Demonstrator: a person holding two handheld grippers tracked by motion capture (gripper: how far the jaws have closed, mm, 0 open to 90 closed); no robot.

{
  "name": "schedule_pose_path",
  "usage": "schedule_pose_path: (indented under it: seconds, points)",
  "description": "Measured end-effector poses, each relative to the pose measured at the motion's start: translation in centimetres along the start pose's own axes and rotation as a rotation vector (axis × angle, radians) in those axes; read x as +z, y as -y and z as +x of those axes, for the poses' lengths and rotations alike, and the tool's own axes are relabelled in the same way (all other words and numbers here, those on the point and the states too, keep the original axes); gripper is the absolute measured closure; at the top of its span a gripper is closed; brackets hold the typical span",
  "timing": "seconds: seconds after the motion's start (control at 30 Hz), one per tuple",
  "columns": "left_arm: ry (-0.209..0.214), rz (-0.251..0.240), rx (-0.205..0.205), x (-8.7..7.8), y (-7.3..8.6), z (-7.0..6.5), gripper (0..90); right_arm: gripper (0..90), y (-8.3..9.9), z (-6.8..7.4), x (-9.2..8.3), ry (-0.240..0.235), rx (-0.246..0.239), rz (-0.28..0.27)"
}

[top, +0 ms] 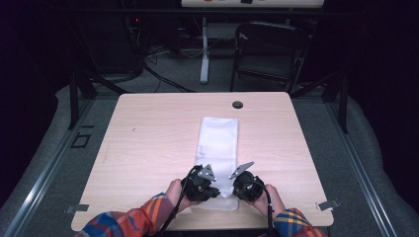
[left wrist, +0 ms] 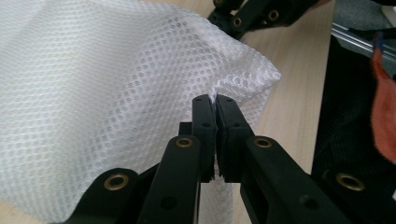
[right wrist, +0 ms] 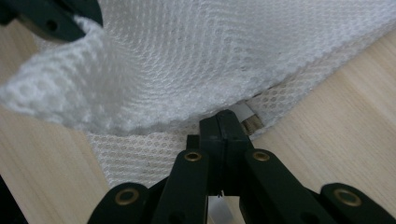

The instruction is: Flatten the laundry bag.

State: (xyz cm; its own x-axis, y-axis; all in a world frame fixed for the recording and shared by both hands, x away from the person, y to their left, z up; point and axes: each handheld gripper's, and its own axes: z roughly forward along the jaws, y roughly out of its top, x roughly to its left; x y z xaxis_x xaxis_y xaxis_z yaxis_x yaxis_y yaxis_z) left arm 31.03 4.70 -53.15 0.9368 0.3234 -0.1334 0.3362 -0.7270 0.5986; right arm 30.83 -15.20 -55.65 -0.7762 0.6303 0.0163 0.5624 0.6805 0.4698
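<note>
White mesh cloth [top: 218,148] lay folded in a long strip down the middle of the pale wooden surface [top: 148,148], its near end gathered between the two tools. The left tool [top: 200,185] sat at that end's left corner with its jaws pressed together on the fabric; in the left gripper view the mesh [left wrist: 116,93] bunched into a peak just above the tips, a sign the corner was pinched and slightly raised. The right tool [top: 247,185] sat at the opposite corner, jaws likewise clamped on the cloth, and in the right gripper view an upper layer of mesh [right wrist: 187,60] curled up over a flatter layer just ahead of the tips, beside a small label [right wrist: 246,114]. Holding both near corners at once probably served to keep the edge straight, so the end could be carried away from the person over the rest of the strip for another fold.
</note>
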Motion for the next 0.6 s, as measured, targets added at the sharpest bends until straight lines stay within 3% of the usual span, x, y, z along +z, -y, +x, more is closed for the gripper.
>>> schedule_pose_path:
  seconds: [0.23,0.6]
  points:
    - [-0.055,0.005,-0.013,-0.7,0.4,0.9,88.0,90.0,0.1,0.0,0.1,-0.01,0.01,-0.008]
    - [-0.108,0.001,-0.014,-1.9,1.0,1.6,88.1,90.0,0.1,-0.2,0.1,-0.019,-0.001,0.001]
